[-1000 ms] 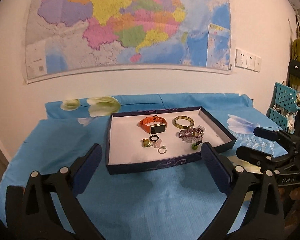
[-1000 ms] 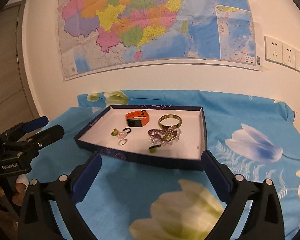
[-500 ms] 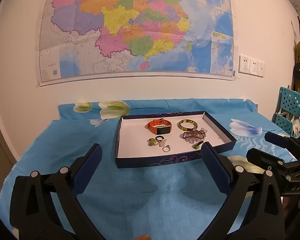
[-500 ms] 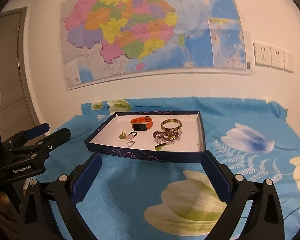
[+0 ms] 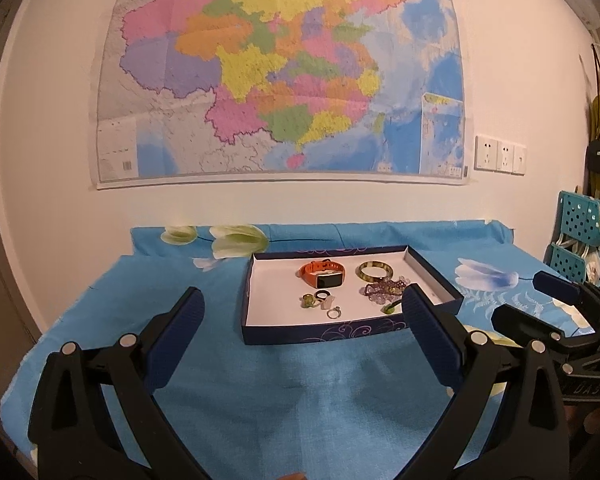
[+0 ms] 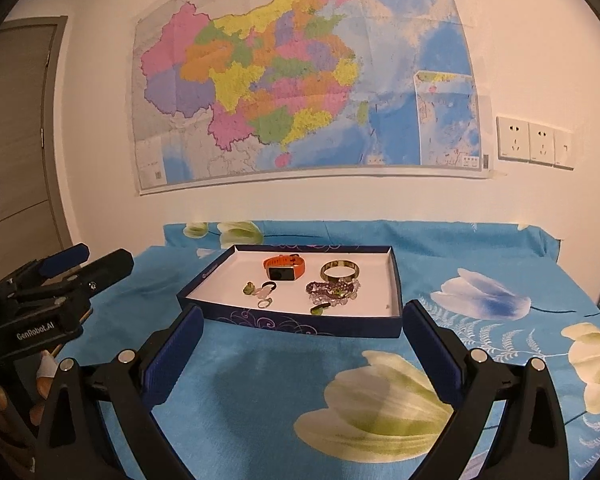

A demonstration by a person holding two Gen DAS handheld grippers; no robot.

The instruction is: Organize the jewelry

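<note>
A dark blue tray (image 5: 316,334) (image 6: 300,324) with a white floor sits on the blue flowered cloth. In it lie an orange smartwatch (image 5: 323,273) (image 6: 285,268), a yellow-green bangle (image 5: 375,271) (image 6: 339,270), a purple bead bracelet (image 5: 384,292) (image 6: 332,290), several small rings (image 5: 324,302) (image 6: 262,294) and a green pendant (image 5: 389,310) (image 6: 318,310). My left gripper (image 5: 300,320) is open and empty, well short of the tray. My right gripper (image 6: 300,336) is open and empty, also back from the tray.
A large map hangs on the wall behind the table. The right gripper's body shows at the right of the left wrist view (image 5: 556,320). The left gripper's body shows at the left of the right wrist view (image 6: 52,288). Teal baskets (image 5: 580,240) stand at the far right.
Both grippers have pulled back and up from the tray, which now looks smaller and farther. Both stay open and empty. The jewelry has not moved.
</note>
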